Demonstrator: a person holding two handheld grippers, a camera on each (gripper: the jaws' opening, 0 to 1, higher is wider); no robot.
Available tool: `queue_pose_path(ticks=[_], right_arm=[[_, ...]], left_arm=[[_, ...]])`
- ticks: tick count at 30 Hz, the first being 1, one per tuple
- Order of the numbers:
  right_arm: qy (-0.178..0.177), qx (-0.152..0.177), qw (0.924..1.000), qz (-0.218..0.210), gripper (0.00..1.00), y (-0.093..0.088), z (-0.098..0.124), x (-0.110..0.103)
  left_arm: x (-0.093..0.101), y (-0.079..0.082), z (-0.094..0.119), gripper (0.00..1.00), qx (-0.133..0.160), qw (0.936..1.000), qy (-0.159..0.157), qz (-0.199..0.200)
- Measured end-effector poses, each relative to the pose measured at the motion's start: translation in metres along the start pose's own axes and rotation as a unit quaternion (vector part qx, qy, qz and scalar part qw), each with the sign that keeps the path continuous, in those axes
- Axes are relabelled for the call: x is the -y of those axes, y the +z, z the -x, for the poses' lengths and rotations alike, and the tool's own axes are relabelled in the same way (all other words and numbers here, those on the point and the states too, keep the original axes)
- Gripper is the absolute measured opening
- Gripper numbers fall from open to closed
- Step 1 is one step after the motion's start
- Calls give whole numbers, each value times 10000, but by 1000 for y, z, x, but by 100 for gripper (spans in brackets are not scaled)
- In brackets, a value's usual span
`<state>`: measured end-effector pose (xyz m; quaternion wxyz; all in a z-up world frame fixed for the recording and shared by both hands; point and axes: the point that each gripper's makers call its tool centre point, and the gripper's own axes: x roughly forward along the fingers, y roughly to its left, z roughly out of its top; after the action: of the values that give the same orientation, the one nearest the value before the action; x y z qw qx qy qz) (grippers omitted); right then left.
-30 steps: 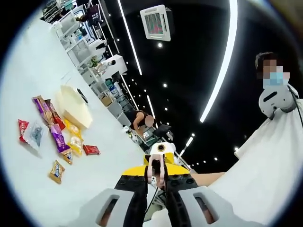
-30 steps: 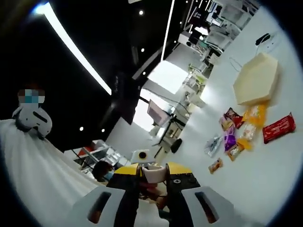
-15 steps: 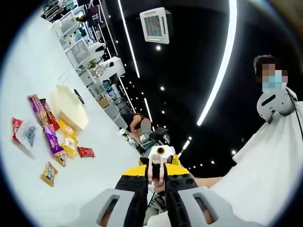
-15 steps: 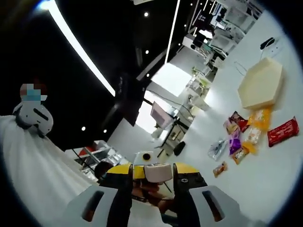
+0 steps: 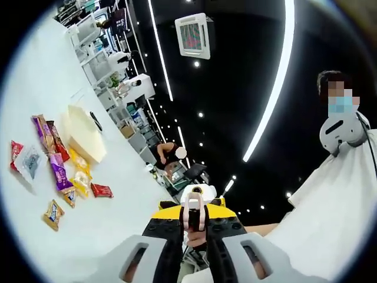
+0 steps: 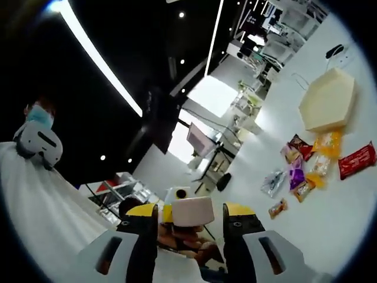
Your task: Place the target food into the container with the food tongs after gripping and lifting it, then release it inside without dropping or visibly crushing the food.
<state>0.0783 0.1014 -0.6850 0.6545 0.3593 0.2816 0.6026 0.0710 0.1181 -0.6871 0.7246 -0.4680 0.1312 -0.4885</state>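
Observation:
A cream hexagonal container (image 5: 84,133) (image 6: 327,99) sits far off on the white table (image 5: 106,230) (image 6: 330,224). Black tongs (image 5: 95,121) (image 6: 337,52) lie beside it. Snack packets are scattered near the container: a purple one (image 5: 57,171) (image 6: 294,174), a red one (image 5: 101,190) (image 6: 356,160) and a yellow one (image 5: 78,180) (image 6: 325,147). My left gripper (image 5: 194,219) is up in the air, well away from them, with its jaws close together and nothing held. My right gripper (image 6: 190,221) is also raised, open and holding nothing. The two grippers point at each other.
A person in a white garment (image 5: 336,200) (image 6: 41,200) stands close by. Desks and shelves (image 5: 112,65) (image 6: 259,65) line the far side of the table. A clear packet (image 5: 27,164) (image 6: 274,181) and a small brown packet (image 5: 53,213) (image 6: 277,207) lie among the snacks.
My right gripper's jaws have spread apart. The left jaws stay as they were. Both views have shifted slightly with the hands; the things on the table lie where they were.

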Motion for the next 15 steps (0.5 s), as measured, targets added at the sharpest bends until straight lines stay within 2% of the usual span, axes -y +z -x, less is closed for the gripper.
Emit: queue_pose_path(ticks=[3,15], right_arm=[[-5,-57,10000,10,46,-3,-3,-1],[-46,63,10000,-23,44,-2,-11,-1]], left_arm=[[0,1,-2,10,40,10000,-23,-2],[6,-3,-13,10,133,9997,-150,122]])
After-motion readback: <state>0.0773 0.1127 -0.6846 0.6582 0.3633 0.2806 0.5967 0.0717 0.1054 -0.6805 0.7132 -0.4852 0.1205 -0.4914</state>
